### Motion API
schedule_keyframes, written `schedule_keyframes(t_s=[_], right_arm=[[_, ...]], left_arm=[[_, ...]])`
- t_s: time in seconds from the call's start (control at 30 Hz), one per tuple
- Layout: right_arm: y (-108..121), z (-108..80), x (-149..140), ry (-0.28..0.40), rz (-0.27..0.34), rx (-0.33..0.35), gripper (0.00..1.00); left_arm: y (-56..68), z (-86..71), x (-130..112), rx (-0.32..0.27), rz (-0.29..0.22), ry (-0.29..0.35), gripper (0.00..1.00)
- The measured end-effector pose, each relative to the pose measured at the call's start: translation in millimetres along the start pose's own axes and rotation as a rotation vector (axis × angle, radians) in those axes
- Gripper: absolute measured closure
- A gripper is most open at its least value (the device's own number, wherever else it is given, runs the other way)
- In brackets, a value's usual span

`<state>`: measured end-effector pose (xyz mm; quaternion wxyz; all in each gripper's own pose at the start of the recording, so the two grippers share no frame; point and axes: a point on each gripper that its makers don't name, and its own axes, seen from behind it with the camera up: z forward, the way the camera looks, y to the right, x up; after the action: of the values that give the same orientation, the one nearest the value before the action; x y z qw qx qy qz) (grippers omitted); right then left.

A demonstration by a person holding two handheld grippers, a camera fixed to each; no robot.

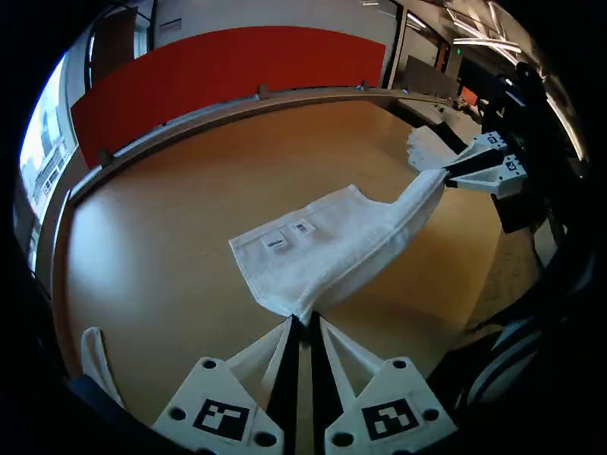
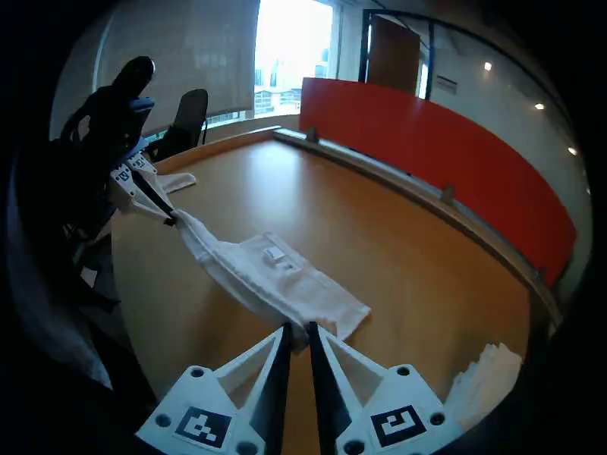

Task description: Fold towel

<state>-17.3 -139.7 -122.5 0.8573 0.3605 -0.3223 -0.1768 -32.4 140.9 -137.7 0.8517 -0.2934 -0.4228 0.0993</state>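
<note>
A white towel with two small labels lies half on the wooden table, its near edge pulled taut between both grippers. My left gripper is shut on one corner of it. Across the table, my right gripper pinches the opposite corner, slightly raised. In the right gripper view the same towel runs from the right gripper, shut on its corner, out to the left gripper at the far left.
A stack of folded white towels lies beside the right gripper. Another white cloth lies near the left gripper. A red partition lines the table's far edge. Dark office chairs stand by the window.
</note>
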Motion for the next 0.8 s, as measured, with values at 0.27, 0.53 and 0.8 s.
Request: schedule_keyframes(t_s=[0.27,0.53,0.8], right_arm=[[-2,2.2,-2,-0.013,0.004,0.002,0.83],[5,11.0,-4,-0.025,0.016,0.001,0.83],[20,32.7,-4,-0.035,0.025,-0.004,0.83]], left_arm=[[-0.7,2.5,-3,0.008,0.009,-0.013,0.9],[-8.1,11.5,2,0.008,0.007,-0.023,0.9],[-23.9,29.6,13,0.02,0.004,-0.043,0.9]])
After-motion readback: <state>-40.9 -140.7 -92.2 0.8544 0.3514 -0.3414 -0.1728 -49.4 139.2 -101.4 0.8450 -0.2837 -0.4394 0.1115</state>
